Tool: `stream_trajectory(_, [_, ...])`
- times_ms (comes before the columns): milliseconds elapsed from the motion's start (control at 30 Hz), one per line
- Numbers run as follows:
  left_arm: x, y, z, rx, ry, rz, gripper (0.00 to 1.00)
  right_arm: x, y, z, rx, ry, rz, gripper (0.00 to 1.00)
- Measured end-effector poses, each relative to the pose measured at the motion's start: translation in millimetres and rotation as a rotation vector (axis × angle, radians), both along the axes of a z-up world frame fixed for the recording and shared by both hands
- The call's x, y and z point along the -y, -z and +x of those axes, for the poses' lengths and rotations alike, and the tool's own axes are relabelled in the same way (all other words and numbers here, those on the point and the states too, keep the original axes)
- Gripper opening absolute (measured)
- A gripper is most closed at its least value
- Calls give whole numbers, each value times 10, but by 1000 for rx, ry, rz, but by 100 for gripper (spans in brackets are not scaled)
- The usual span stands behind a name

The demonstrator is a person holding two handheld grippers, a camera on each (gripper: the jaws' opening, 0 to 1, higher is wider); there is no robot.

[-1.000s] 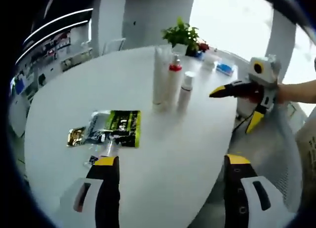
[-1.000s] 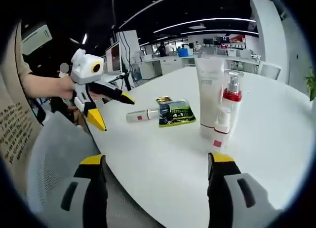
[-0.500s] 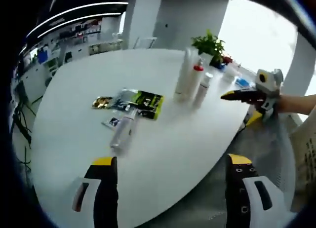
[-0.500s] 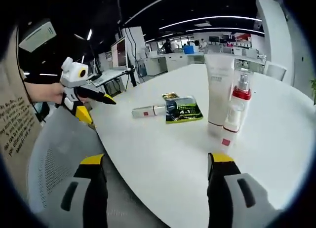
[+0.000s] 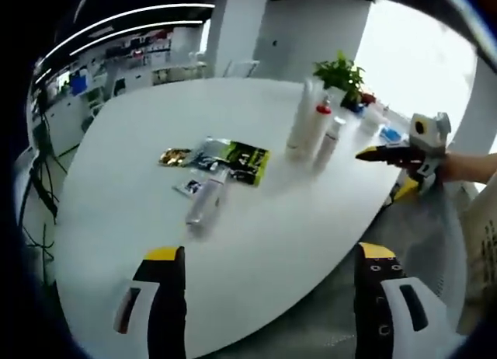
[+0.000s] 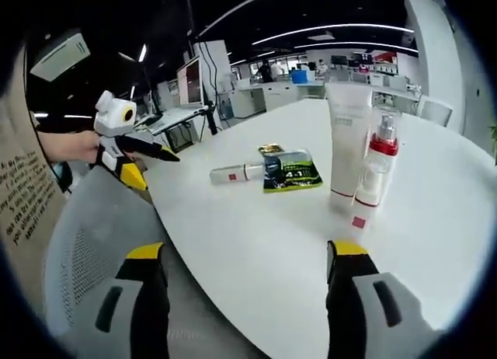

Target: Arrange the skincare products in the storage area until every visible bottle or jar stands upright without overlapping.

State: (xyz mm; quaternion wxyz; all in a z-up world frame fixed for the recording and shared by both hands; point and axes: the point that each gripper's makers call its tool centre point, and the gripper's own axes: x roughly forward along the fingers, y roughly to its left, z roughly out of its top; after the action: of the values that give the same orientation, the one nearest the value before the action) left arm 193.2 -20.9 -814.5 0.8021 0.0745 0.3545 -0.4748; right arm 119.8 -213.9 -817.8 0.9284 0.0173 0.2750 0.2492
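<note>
Three bottles [image 6: 353, 153] stand upright on the worktop [image 6: 256, 235]; one tube [image 6: 235, 173] lies flat beside sachets [image 6: 291, 171]. Both grippers' jaws spread, empty: left [image 5: 268, 304], right [image 6: 245, 301].

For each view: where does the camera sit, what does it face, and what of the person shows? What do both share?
Left gripper view: rides the left gripper, off the table edge, facing the lying bottle; right gripper and hand enter right.
Right gripper view: rides the right gripper, facing the upright tube; left gripper and hand at left.
Shared: table, bottle, sachets, upright group.
</note>
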Motion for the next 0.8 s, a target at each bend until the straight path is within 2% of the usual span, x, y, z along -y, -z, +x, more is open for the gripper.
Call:
stream_trajectory(633, [-2, 84, 80, -17, 12, 33, 86, -5, 41, 20, -12, -1, -1, 83])
stream_trajectory(733, [-17, 122, 134, -20, 4, 56, 85, -16, 37, 19, -15, 1, -6, 83])
stream_trajectory(800, [-109, 218, 169, -33, -4, 135, 82, -19, 36, 18, -18, 3, -2, 83])
